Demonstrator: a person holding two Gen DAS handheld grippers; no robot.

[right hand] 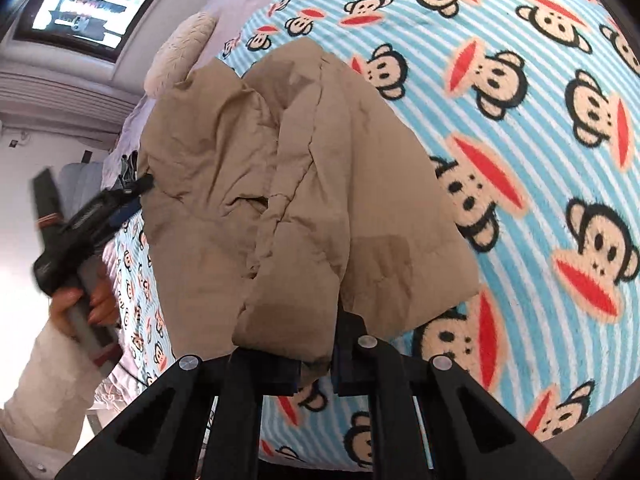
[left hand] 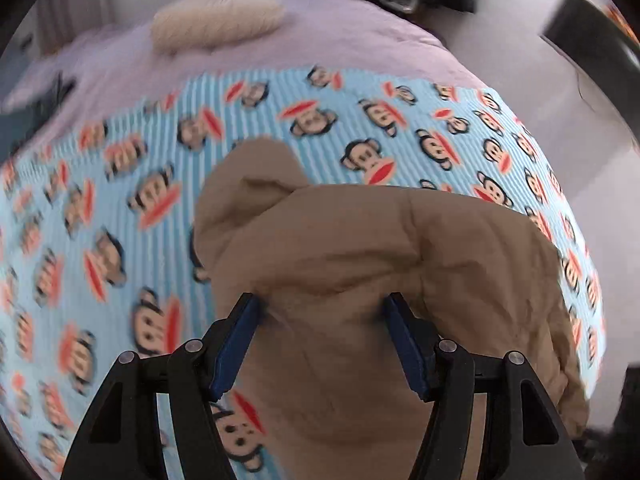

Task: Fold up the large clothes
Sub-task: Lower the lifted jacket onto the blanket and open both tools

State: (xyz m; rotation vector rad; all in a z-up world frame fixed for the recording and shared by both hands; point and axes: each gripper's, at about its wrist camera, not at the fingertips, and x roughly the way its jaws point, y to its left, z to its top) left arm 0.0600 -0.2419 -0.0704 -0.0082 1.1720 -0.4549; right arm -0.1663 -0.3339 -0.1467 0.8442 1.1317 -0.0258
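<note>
Two hand-held grippers (left hand: 322, 308) (right hand: 316, 364), one tan jacket (right hand: 280, 184)

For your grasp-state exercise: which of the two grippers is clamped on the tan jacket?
The right gripper: its jaws pinch a fold of the tan jacket. The left gripper stands wide open.

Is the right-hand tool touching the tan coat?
Touching. In the right wrist view, the right gripper has its fingers closed on the hem of the tan coat, with fabric pinched between them.
</note>
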